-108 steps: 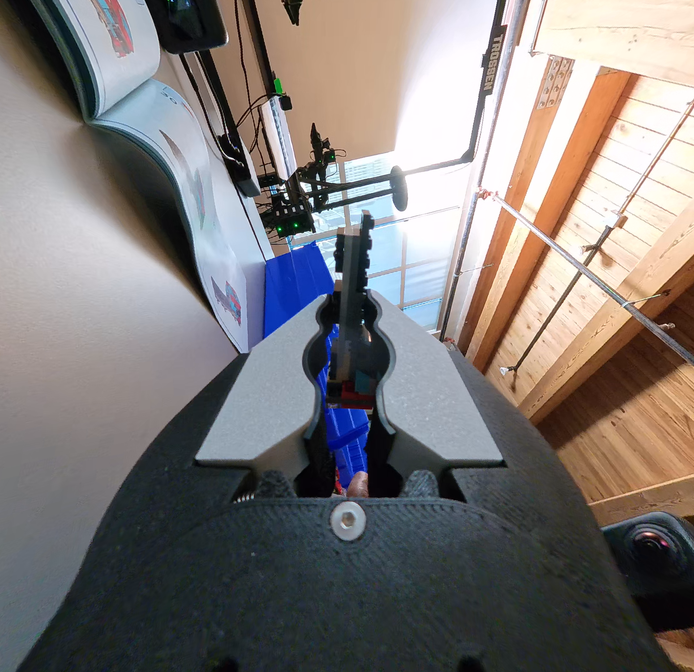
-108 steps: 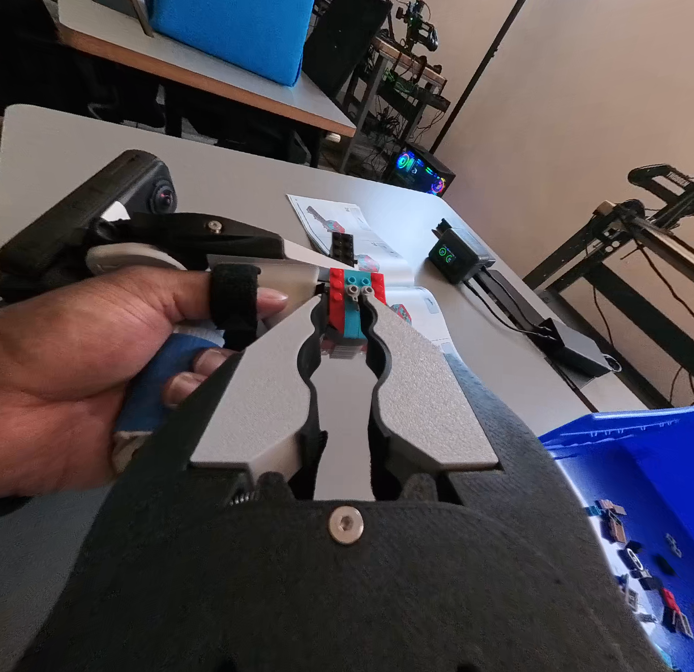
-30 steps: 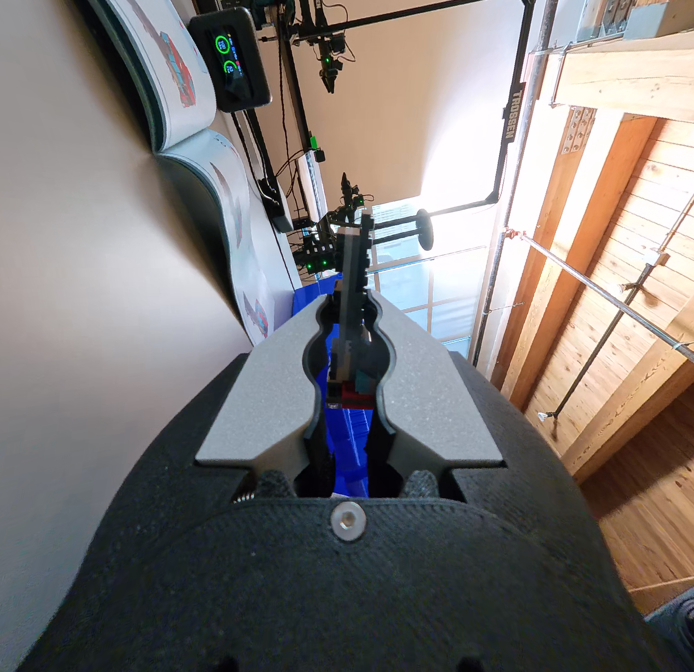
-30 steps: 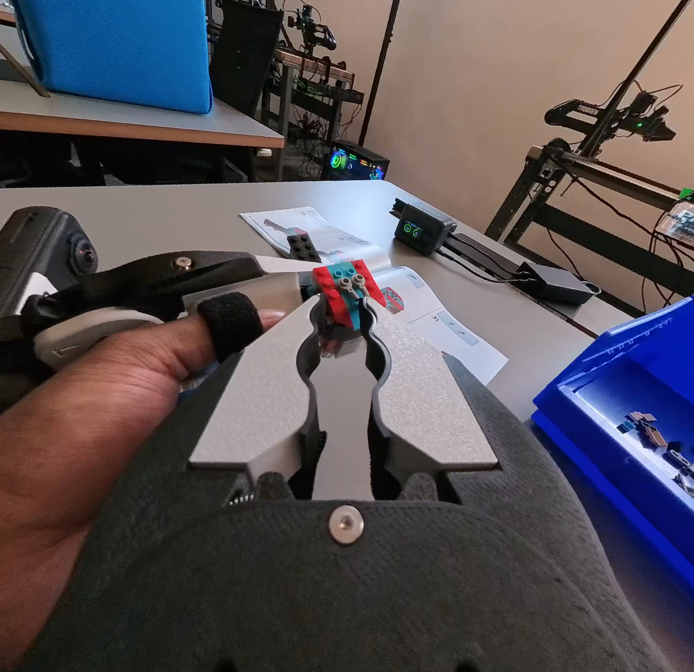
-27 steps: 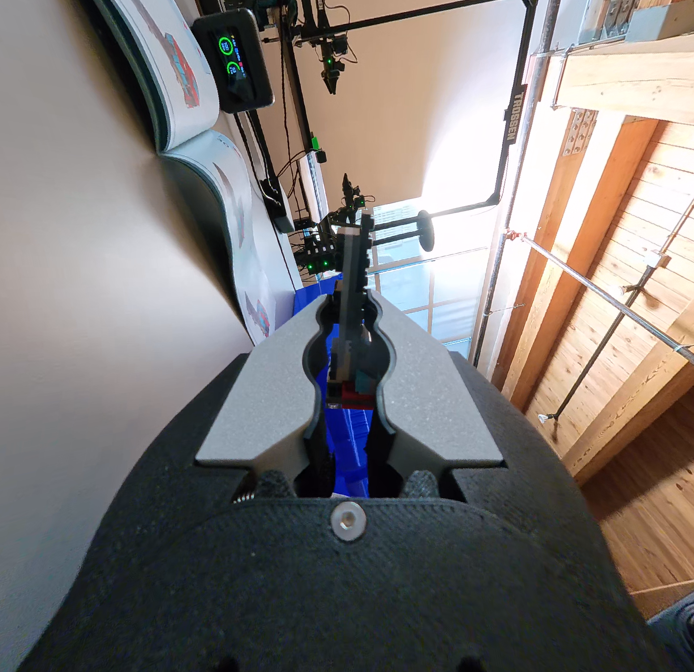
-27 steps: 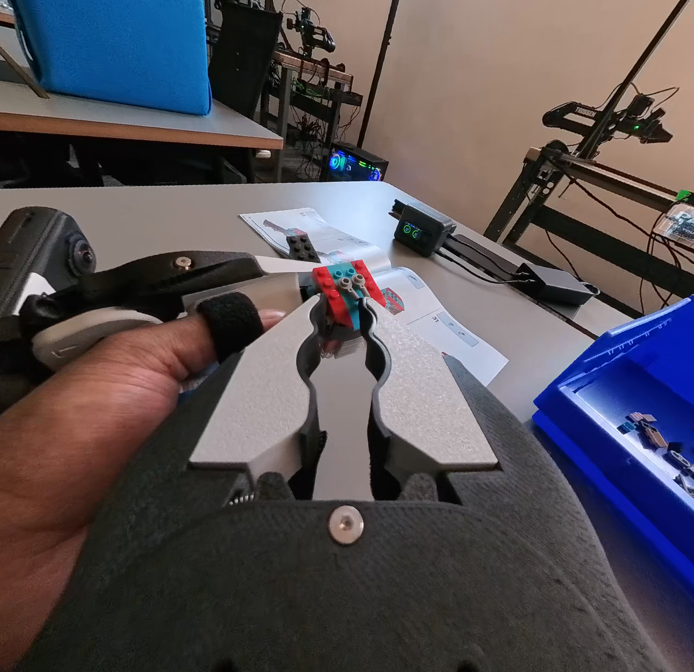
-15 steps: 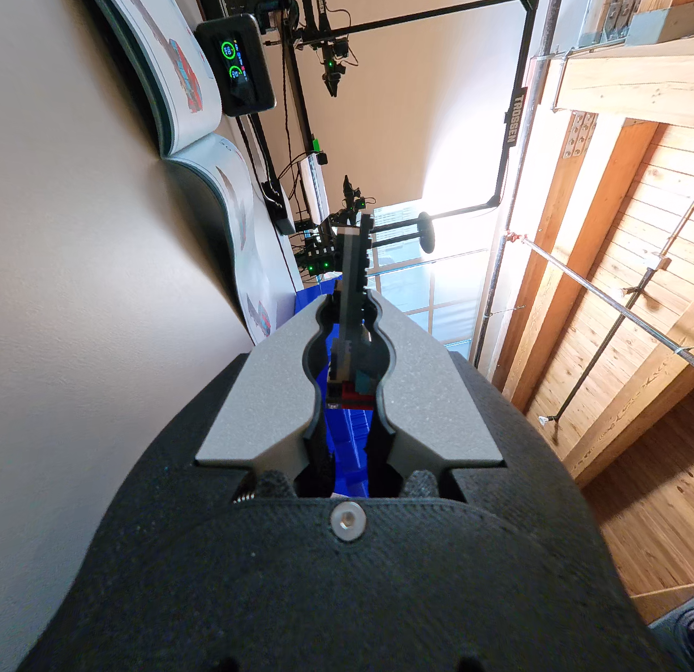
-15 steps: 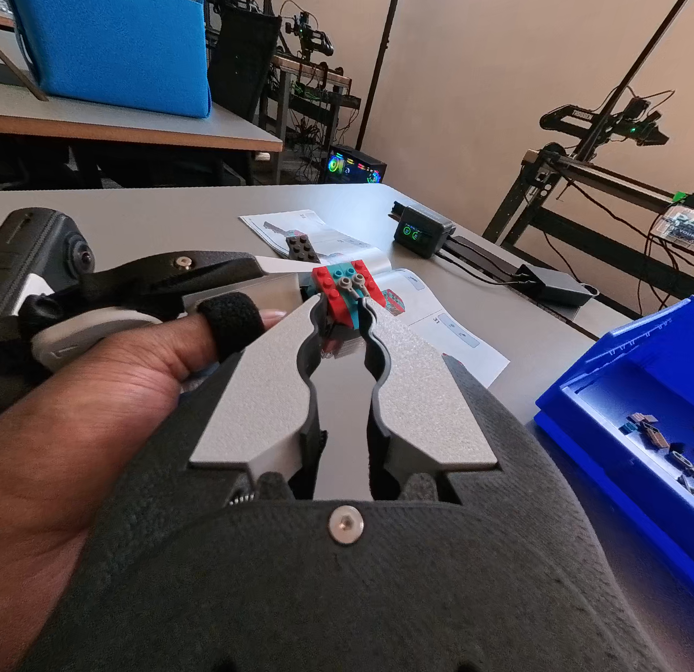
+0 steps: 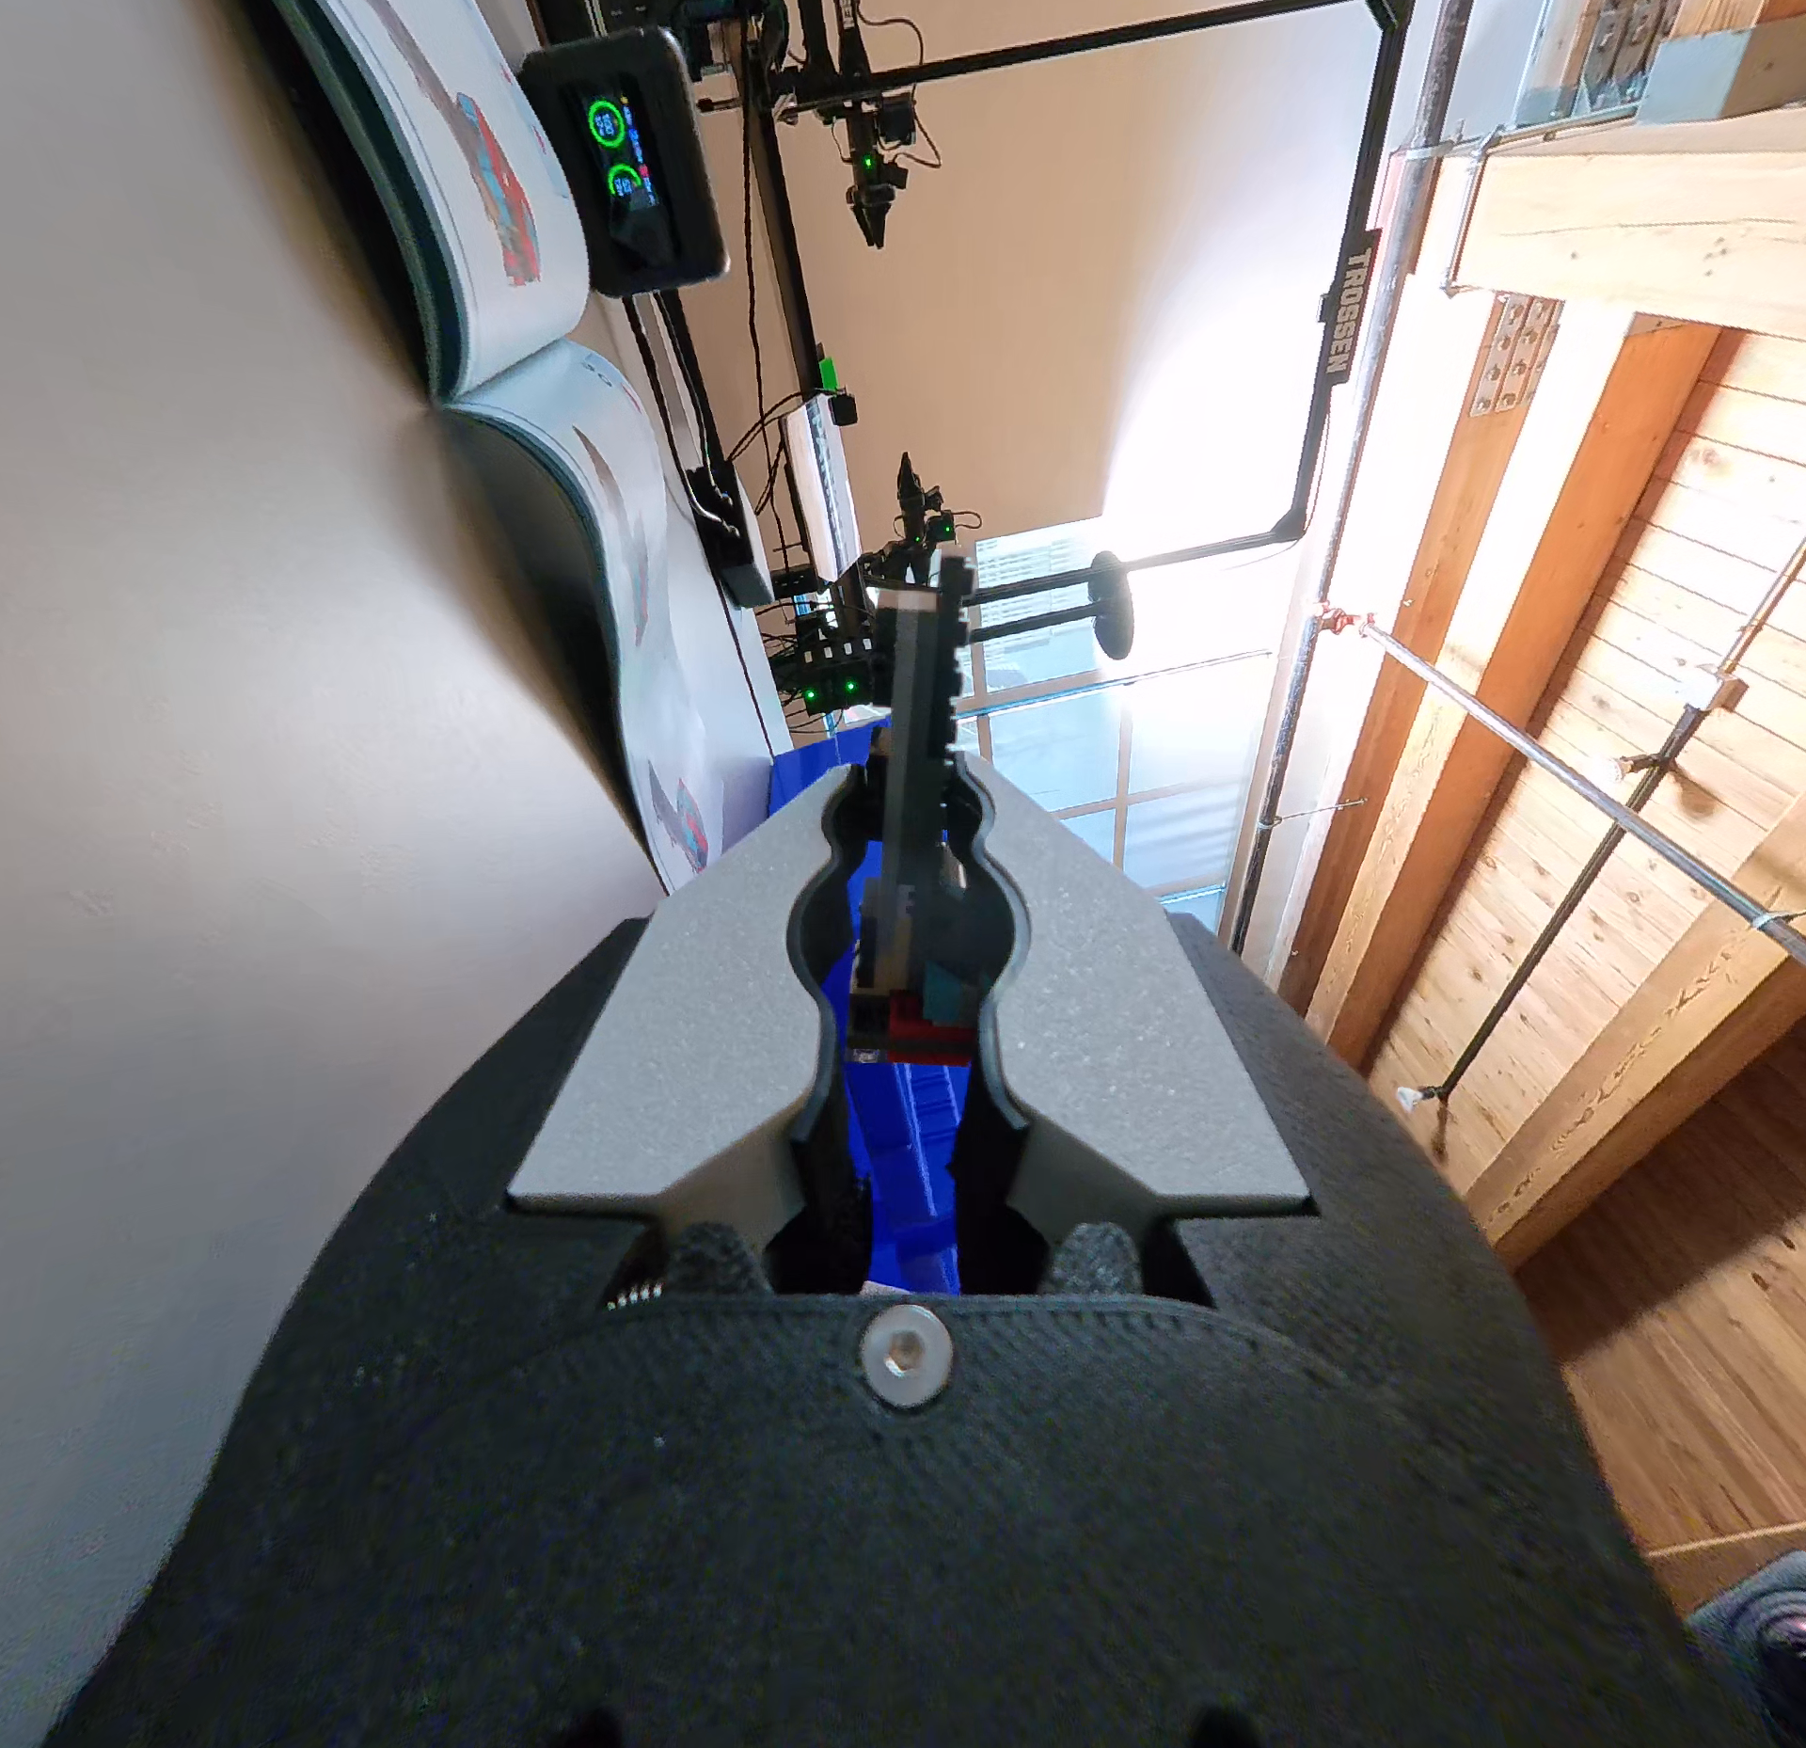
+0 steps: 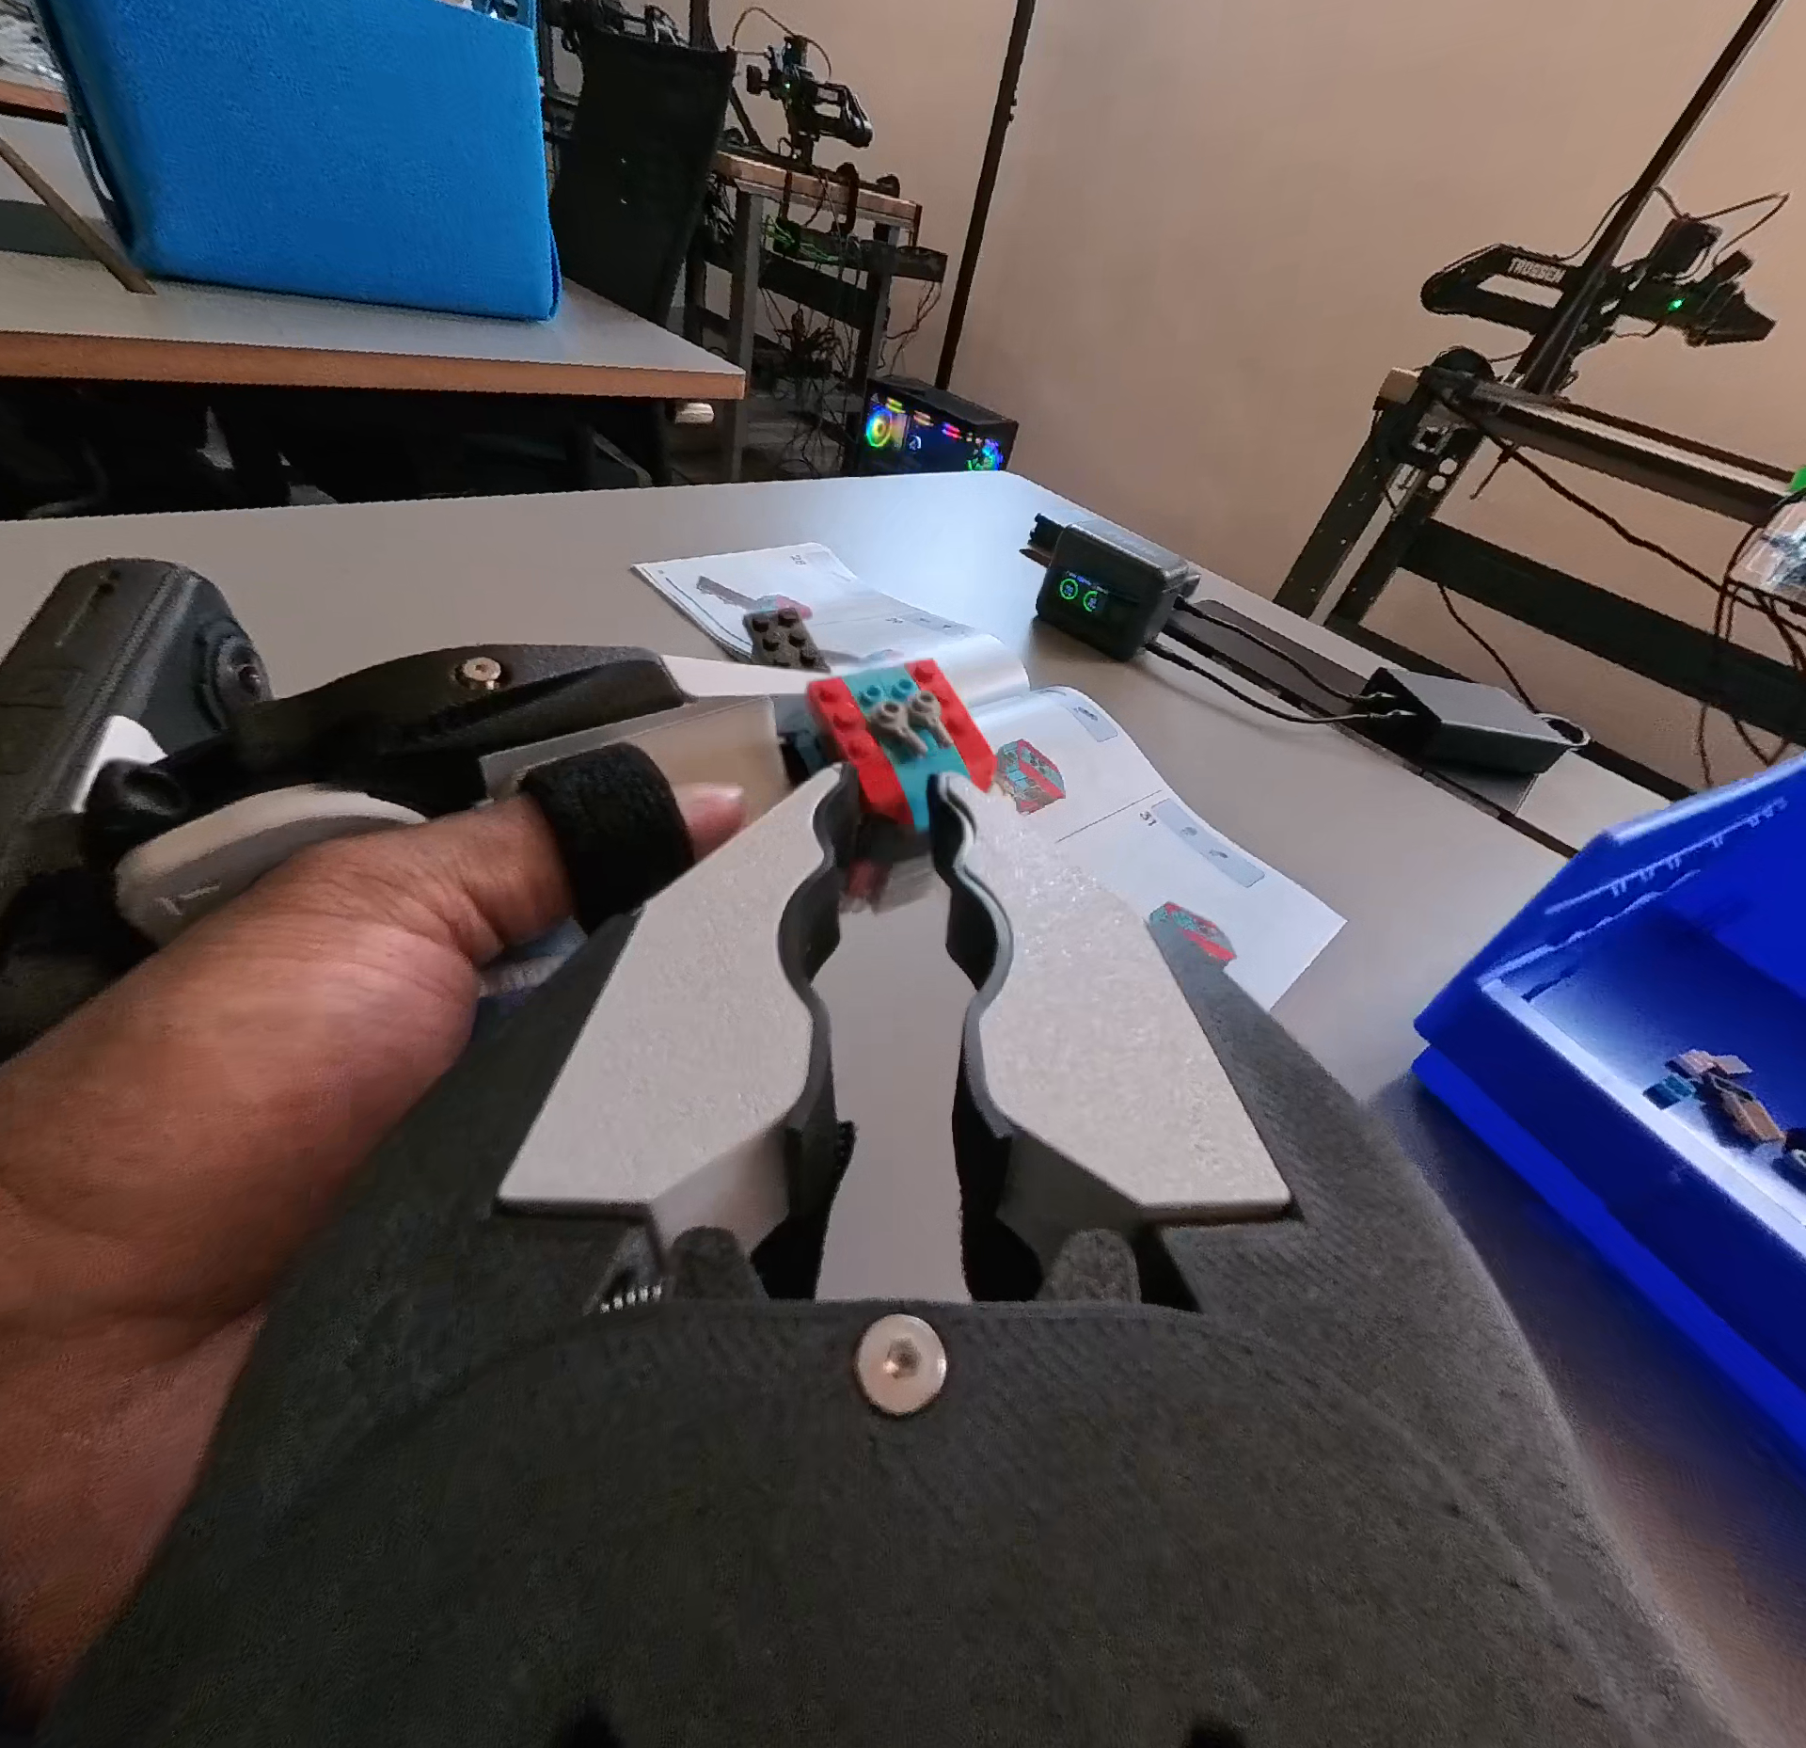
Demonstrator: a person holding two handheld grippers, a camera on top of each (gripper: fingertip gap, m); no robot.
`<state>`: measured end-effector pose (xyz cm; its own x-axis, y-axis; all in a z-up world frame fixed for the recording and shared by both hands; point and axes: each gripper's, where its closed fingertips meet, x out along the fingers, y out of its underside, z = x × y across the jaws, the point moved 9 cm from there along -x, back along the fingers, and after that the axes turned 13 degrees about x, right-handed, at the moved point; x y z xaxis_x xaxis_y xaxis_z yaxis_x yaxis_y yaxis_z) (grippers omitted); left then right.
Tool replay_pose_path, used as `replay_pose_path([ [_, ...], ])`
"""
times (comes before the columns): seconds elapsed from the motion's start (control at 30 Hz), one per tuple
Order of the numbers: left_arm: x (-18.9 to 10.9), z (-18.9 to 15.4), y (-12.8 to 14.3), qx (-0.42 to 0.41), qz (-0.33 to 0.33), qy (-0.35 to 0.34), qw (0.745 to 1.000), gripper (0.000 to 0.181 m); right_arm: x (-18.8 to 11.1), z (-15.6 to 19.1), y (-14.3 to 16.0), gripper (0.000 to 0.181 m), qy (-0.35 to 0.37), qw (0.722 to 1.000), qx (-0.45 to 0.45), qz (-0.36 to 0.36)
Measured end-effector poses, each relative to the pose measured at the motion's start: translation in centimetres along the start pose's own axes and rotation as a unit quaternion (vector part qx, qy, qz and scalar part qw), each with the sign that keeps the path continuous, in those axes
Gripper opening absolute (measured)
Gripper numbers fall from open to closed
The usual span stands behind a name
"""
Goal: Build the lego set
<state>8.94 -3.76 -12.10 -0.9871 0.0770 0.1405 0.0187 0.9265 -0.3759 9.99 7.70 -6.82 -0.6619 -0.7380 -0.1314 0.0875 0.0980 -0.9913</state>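
Lego build: we are holding the part-built model in the air above the worktop; it is showing red and teal plates with two small grey pieces on top, on a long dark studded plate.
Left hand-held gripper: we are clamping it, nearly closed, on the edge of that dark plate, turned on its side.
Right hand-held gripper: we are pinching its tips, a narrow gap apart, on the red-and-teal end; whether it is gripping firmly we cannot tell for sure.
Step in hand: we judge we are seating or checking a piece on the model between both tools.
Next move: probably freeing the right tool to fetch another piece, keeping the left grip steady.
Surroundings: the instruction booklet is lying open just beyond the model; the blue parts bin is sitting to the right.
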Motion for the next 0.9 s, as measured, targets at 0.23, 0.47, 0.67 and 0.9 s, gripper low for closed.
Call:
replay_pose_path([
  [0.23,0.0,0.7,-0.7,-0.009,0.006,-0.009,1.000,0.015,-5.3,-4.9,1.3,0.025,0.024,0.999,0.017,0.039],
  [0.47,0.8,0.2,1.2,-0.007,0.080,0.005,0.997,0.015,-10.9,-12.9,5.5,0.013,0.125,0.968,0.046,0.214],
  [0.67,0.9,0.0,1.7,-0.007,0.099,0.011,0.995,0.015,-10.2,-13.5,6.0,0.014,0.082,0.954,-0.093,0.274],
  [0.9,1.0,-0.1,1.8,-0.008,0.107,0.016,0.994,0.016,-8.9,-14.4,6.1,0.002,0.016,0.939,-0.148,0.311],
])
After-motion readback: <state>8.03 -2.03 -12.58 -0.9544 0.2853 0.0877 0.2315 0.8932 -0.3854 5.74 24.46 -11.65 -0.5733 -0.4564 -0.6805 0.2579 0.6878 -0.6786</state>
